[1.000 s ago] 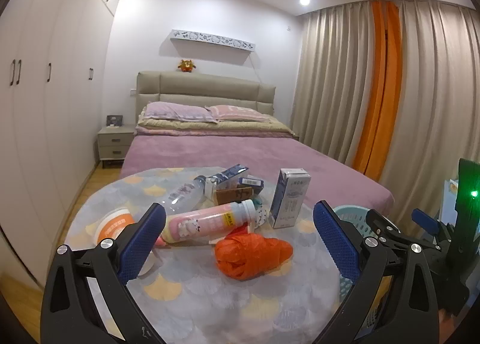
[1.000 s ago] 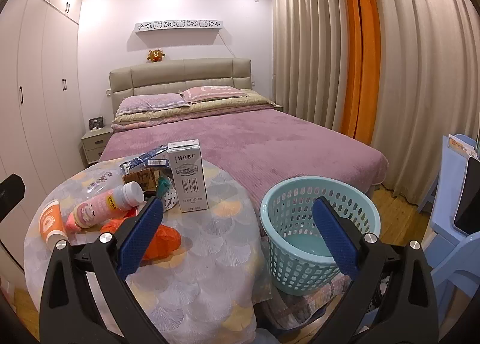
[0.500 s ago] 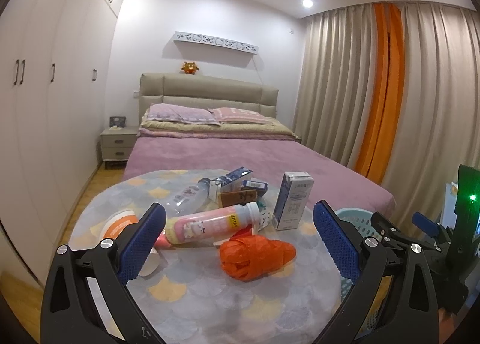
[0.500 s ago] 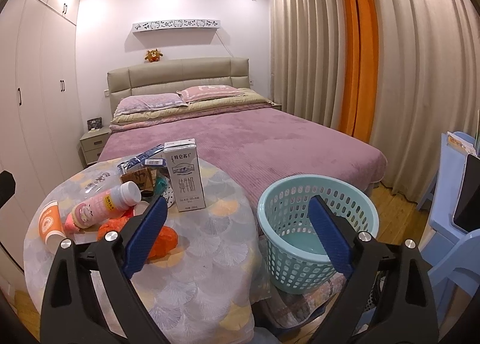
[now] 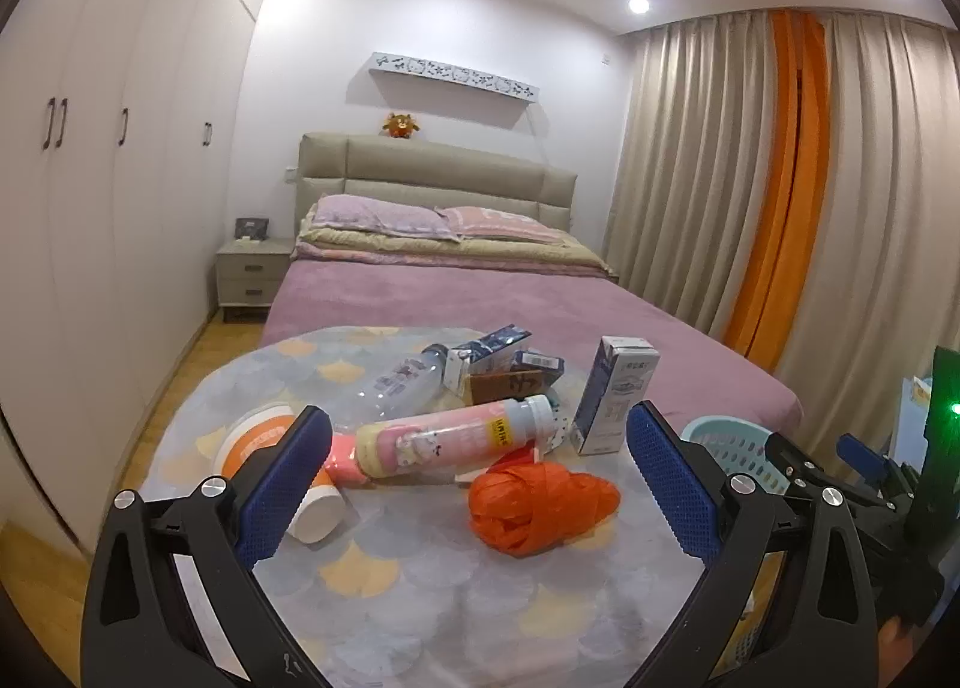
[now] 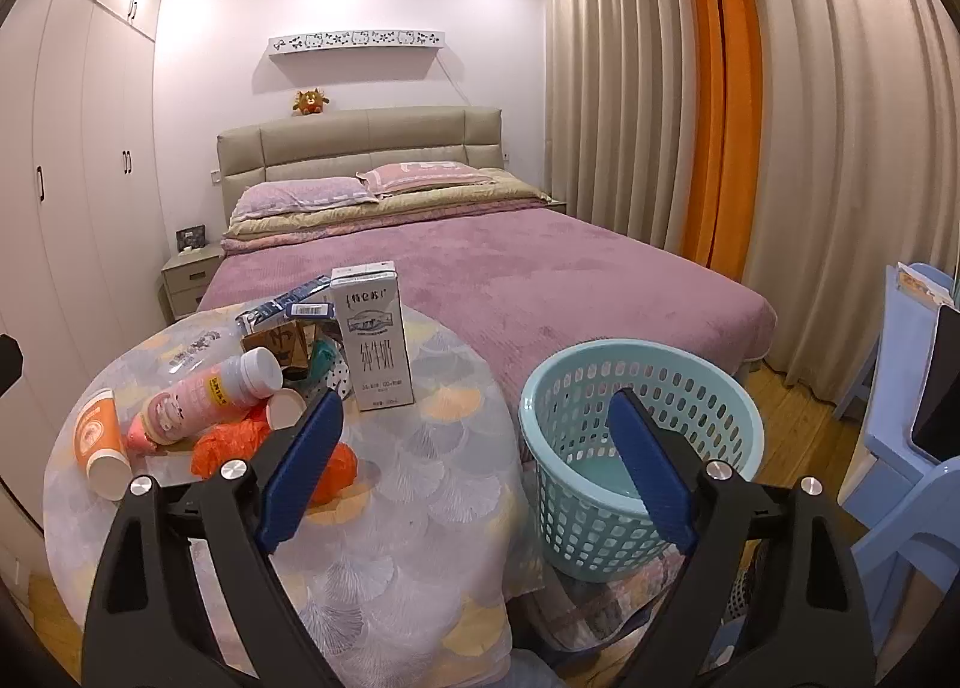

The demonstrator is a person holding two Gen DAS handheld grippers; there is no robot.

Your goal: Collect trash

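Observation:
Trash lies on a round table (image 5: 420, 598) with a scale-pattern cloth: a crumpled orange bag (image 5: 540, 502), a pink bottle (image 5: 450, 439) on its side, an upright milk carton (image 5: 618, 403), an orange paper cup (image 5: 264, 442), a clear bottle (image 5: 402, 382) and small boxes (image 5: 504, 364). My left gripper (image 5: 477, 412) hovers open just short of the bag and bottle. My right gripper (image 6: 475, 397) hangs over the table's right edge, between the carton (image 6: 375, 340) and a teal basket (image 6: 636, 448). Its jaws are closing with nothing between them.
A bed with a purple cover (image 6: 540, 268) stands right behind the table. Wardrobes (image 5: 90, 208) line the left wall and curtains (image 6: 780, 118) the right. A blue chair (image 6: 912, 418) stands to the right of the basket, which sits on the floor.
The right gripper's fingers have come a little closer together. The left view has shifted only slightly; the trash lies where it was.

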